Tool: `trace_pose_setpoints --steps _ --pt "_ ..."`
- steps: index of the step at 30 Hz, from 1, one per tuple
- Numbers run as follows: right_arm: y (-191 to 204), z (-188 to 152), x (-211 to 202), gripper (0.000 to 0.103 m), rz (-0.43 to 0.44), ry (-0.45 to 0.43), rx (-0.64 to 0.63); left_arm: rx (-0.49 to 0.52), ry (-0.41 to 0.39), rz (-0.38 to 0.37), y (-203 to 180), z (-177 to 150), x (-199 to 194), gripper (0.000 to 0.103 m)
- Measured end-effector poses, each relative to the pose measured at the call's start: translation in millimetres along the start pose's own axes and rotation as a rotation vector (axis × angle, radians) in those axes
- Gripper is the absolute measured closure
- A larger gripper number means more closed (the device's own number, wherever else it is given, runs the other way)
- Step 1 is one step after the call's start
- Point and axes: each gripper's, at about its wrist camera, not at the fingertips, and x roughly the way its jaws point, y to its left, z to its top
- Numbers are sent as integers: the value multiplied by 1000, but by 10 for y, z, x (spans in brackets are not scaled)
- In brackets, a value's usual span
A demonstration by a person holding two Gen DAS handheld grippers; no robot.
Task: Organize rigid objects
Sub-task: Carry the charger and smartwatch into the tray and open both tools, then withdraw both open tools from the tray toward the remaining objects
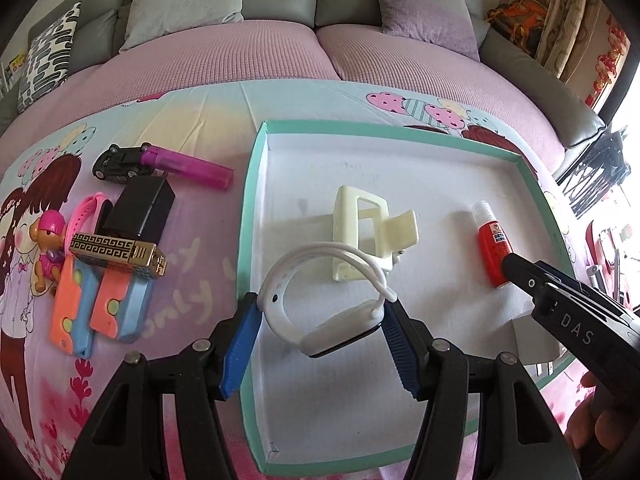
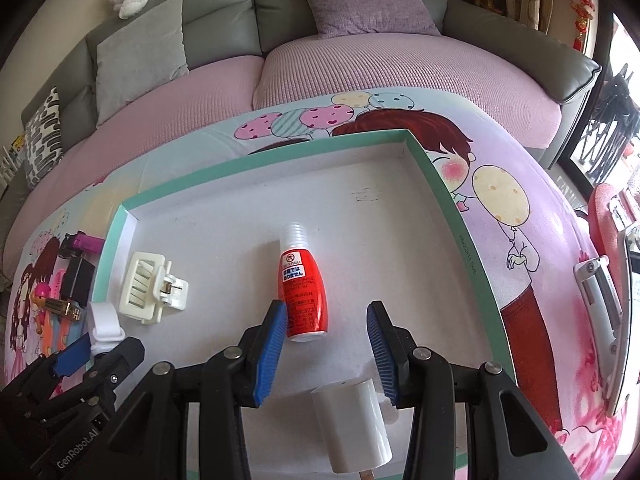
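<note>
My left gripper (image 1: pixel 320 312) is shut on a white smartwatch (image 1: pixel 340 330) and holds it over the left part of the teal-rimmed white tray (image 1: pixel 250 184). In the tray lie a cream hair claw clip (image 1: pixel 370 232) and a red glue bottle (image 1: pixel 491 246). My right gripper (image 2: pixel 328 344) is open, its fingers either side of the red bottle's (image 2: pixel 302 284) base. A white charger plug (image 2: pixel 352 424) lies under it. The clip (image 2: pixel 150 284) and the watch strap (image 2: pixel 102 322) show at left.
On the cartoon cloth left of the tray lie a black toy car (image 1: pixel 120 160), a purple lighter (image 1: pixel 188 166), a black box (image 1: pixel 140 208), a gold lighter (image 1: pixel 120 254), a pink band (image 1: pixel 86 212), a doll (image 1: pixel 48 248) and orange-blue toys (image 1: pixel 96 304). A sofa (image 1: pixel 280 52) stands behind.
</note>
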Motion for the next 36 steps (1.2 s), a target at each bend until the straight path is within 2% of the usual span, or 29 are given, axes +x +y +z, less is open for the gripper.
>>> trace_pose_setpoints --steps 6,8,9,16,20,24,27,28,29,30,31,34,36 --pt "25 13 -41 57 -25 -13 -15 4 5 -7 -11 11 3 37" --pt "10 16 -59 51 -25 -19 -6 -2 5 -9 -2 17 -6 36" --pt "2 16 -60 45 -26 -19 -1 -3 2 -8 4 19 -21 36" --pt "-6 43 -211 45 -18 -60 10 -6 -61 -16 35 72 -237 36" --pt "59 60 -307 45 -29 -77 -25 -27 -100 -13 110 100 -372 24" --pt "100 55 -340 45 -31 -70 -49 -59 -133 -5 216 126 -478 24" --pt "129 36 -331 32 -27 -67 -60 -81 -143 23 300 130 -492 24" --pt "134 34 -321 30 -27 -64 -62 -90 -144 39 334 128 -487 23" --pt "136 30 -303 30 -27 -58 -64 -97 -143 54 363 124 -476 17" --pt "141 25 -287 29 -27 -51 -65 -106 -140 72 393 123 -454 7" --pt "143 18 -272 22 -27 -44 -64 -114 -137 85 420 121 -438 5" --pt "147 4 -241 11 -33 -31 -68 -137 -127 110 489 116 -401 5" --pt "158 -3 -235 9 -38 -27 -72 -153 -122 119 528 108 -380 5"
